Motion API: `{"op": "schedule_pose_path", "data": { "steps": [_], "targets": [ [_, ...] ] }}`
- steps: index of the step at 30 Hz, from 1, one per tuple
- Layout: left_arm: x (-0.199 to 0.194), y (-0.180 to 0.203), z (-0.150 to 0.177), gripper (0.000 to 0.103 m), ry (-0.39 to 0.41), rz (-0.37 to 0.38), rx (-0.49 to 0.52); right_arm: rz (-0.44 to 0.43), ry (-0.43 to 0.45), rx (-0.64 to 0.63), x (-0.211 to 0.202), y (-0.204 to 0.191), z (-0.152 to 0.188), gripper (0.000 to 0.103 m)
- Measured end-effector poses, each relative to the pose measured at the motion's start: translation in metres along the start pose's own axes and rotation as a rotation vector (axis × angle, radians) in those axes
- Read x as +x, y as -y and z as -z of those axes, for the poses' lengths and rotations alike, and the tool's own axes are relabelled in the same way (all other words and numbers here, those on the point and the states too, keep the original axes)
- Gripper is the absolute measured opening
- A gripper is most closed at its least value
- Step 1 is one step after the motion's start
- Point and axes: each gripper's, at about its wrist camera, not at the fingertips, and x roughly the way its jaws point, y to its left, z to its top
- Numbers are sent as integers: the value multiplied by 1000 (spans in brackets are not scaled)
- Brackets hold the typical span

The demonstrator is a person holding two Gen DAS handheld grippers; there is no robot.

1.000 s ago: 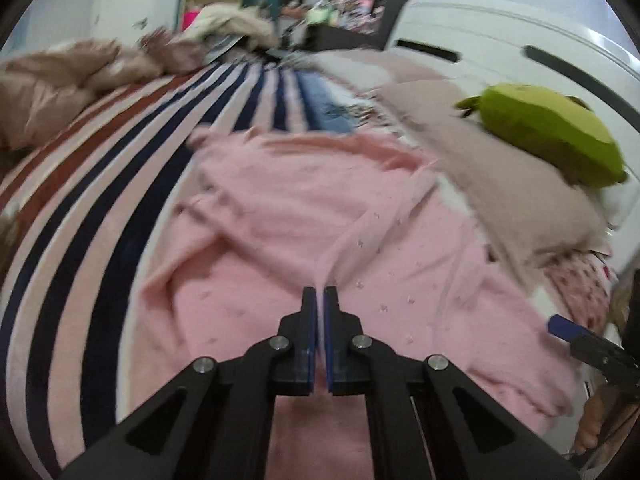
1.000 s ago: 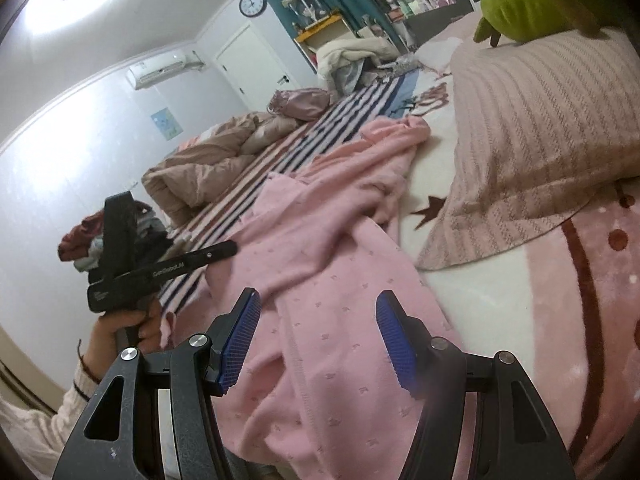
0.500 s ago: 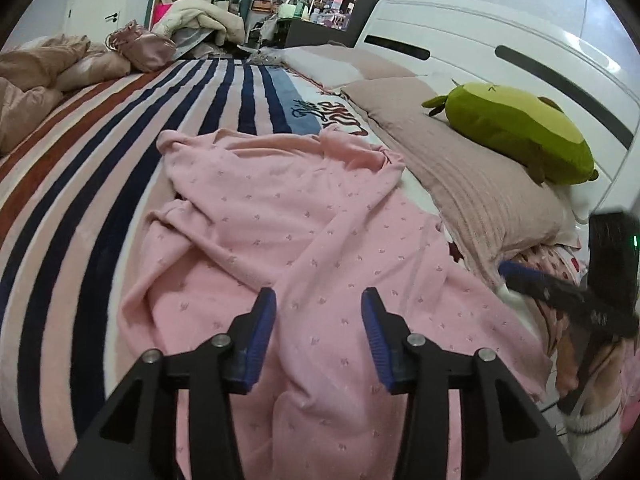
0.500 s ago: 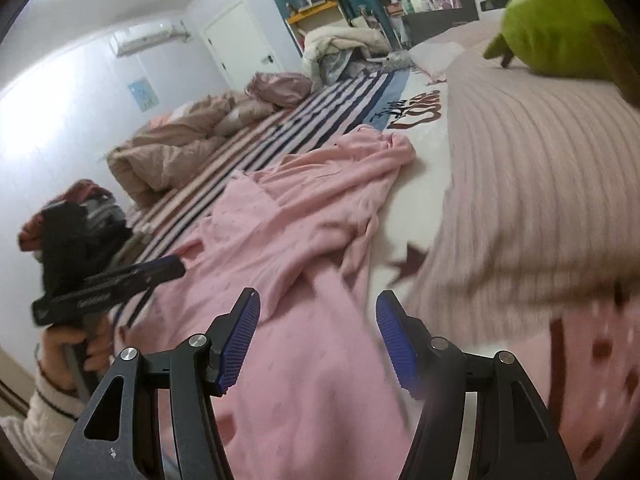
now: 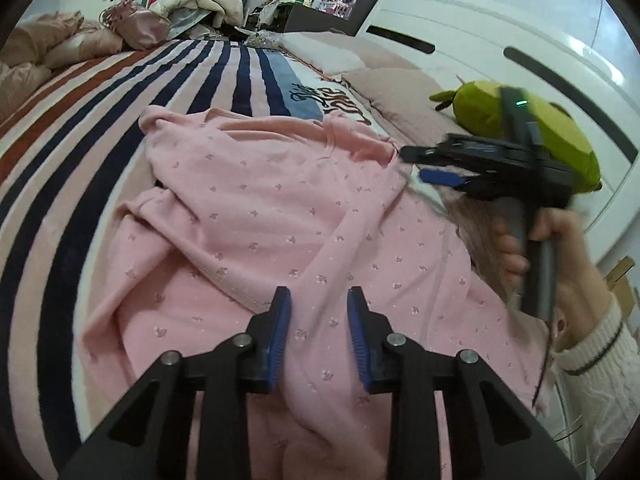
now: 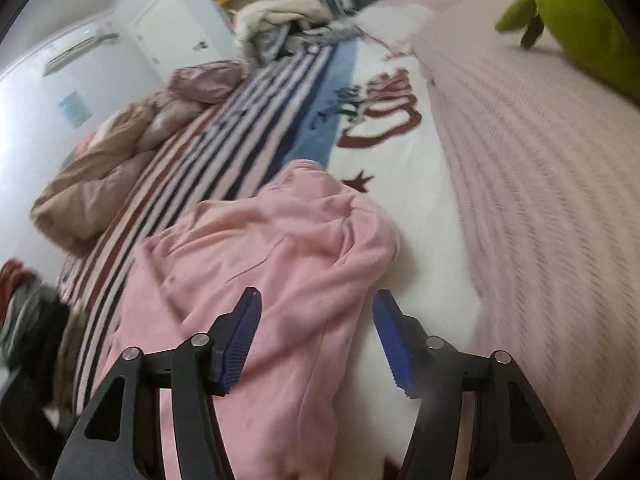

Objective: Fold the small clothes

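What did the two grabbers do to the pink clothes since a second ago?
The left gripper was shut on the pink garment a second ago; it has let go and now hangs open over it. The right gripper stayed open and swung forward toward the bunched far end of the garment, near the pillow. The garment is still crumpled and unfolded on the striped blanket, and the green plush toy has not moved.

Black claw (image 5: 319,322), blue ribbed pads; cream knit sleeve (image 5: 596,360).

Soft matt pink knit garment (image 5: 280,208), fuzzy striped bed blanket (image 5: 80,128), ribbed knit pillow (image 6: 540,184), ridged blue rubbery fingers (image 5: 278,336), glossy white headboard (image 5: 520,40)
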Motion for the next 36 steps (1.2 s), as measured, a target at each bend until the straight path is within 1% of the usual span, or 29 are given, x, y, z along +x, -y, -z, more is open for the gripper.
{"op": "schedule_pose_path", "data": {
  "steps": [1,2,3,4,6,7,9,11,12,14,15,16,17,18,19,20,21,22,23,24,25,26,27,28,30,31,34,36],
  "targets": [
    [0,-3,0,25,6,-1,-12,24,-9,16,9,1,-2,51],
    [-1,-6,-1,25,10,-4,-21,57,-17,20,15,1,-4,43],
    [0,-9,-1,23,13,-2,-29,99,-8,19,19,0,-4,16],
    [0,-11,-2,14,11,2,-36,103,7,14,20,-1,-5,7],
    [1,-15,-2,4,6,-5,-39,85,54,-16,17,-8,-5,6],
    [1,-17,-2,3,11,-15,-42,93,91,-52,14,-15,-5,6],
    [-1,-20,-3,2,23,-21,-57,103,137,-120,11,-29,-6,5],
    [-2,-24,-3,2,26,-20,-69,121,161,-187,11,-43,-5,5],
    [-2,-26,-3,2,26,-19,-72,110,158,-224,13,-50,-5,6],
    [0,-29,-2,2,23,-12,-80,83,109,-299,23,-65,-2,8],
    [0,-29,-1,2,19,-6,-85,94,80,-330,30,-73,-1,10],
    [0,-30,0,3,15,9,-86,95,59,-350,36,-77,1,18],
    [0,-29,0,8,10,29,-79,81,36,-356,41,-79,1,27],
    [1,-26,2,25,0,50,-66,57,-6,-350,46,-79,1,48],
    [0,-23,5,37,-3,65,-49,35,-35,-341,50,-78,2,54],
    [-1,-21,6,38,-1,68,-34,23,-40,-335,48,-77,2,54],
    [-1,-19,8,38,-4,66,-18,26,-25,-329,41,-76,3,54],
    [0,-18,9,38,-9,63,-12,19,10,-310,27,-72,4,54],
    [1,-18,9,38,-12,58,-14,7,33,-294,18,-69,6,54],
    [1,-20,9,24,-12,51,-20,-8,70,-263,1,-62,8,54],
    [3,-21,9,4,-18,45,-24,-4,89,-245,-8,-57,10,54],
    [4,-21,9,3,-26,52,-27,25,95,-229,-19,-51,13,54],
    [3,-21,10,2,-21,55,-26,57,83,-225,-26,-46,17,54],
    [1,-20,10,1,-8,45,-21,76,60,-228,-28,-43,20,54],
    [-5,-20,11,1,17,32,-25,108,-29,-249,-28,-35,31,54],
    [-10,-21,12,1,41,18,-36,120,-43,-261,-30,-32,38,54],
    [-23,-28,14,1,71,8,-59,124,-62,-286,-34,-27,56,53],
    [-27,-33,15,1,77,-24,-66,107,-66,-312,-38,-30,67,53]
  ]
}}
